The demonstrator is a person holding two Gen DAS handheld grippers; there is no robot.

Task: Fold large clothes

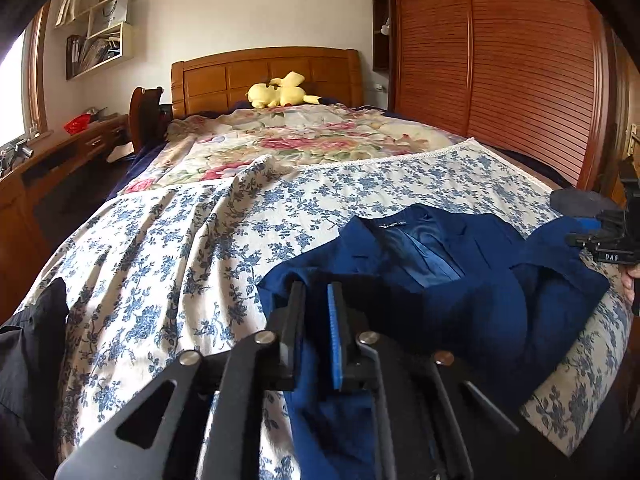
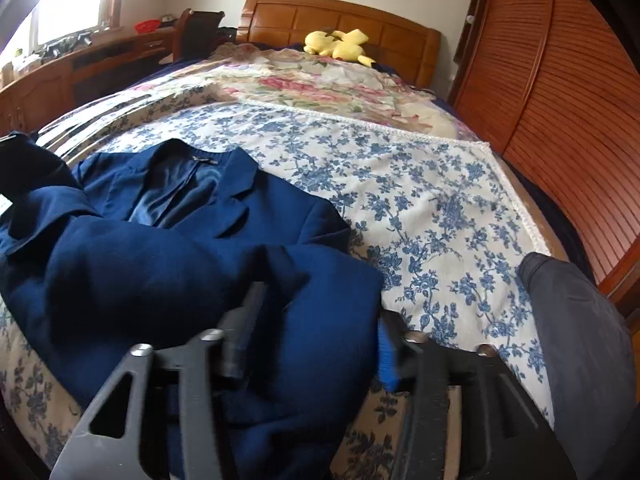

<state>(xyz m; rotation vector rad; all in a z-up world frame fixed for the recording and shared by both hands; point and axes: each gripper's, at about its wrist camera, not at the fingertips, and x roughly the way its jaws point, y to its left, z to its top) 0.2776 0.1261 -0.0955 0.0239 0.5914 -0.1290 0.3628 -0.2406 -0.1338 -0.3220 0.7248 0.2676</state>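
Note:
A navy blue jacket (image 1: 440,280) (image 2: 160,260) lies crumpled on the bed's blue-flowered cover (image 1: 180,260) (image 2: 420,200), collar and shiny lining facing up. My left gripper (image 1: 316,296) sits over the jacket's near left edge. Its jaws stand a narrow slit apart, with blue cloth showing in and below the gap but not pinched. My right gripper (image 2: 316,332) hovers over the jacket's near right corner with jaws wide apart and cloth lying loose between and under them. In the left wrist view the right gripper (image 1: 600,236) also shows at the far right edge.
A yellow plush toy (image 1: 280,90) (image 2: 338,44) lies by the wooden headboard on a pink-flowered quilt (image 1: 288,140). A slatted wooden wardrobe (image 1: 500,80) runs along the right, a desk (image 1: 60,152) along the left. Black cloth (image 1: 28,340) and dark grey cloth (image 2: 580,320) lie at the near bed corners.

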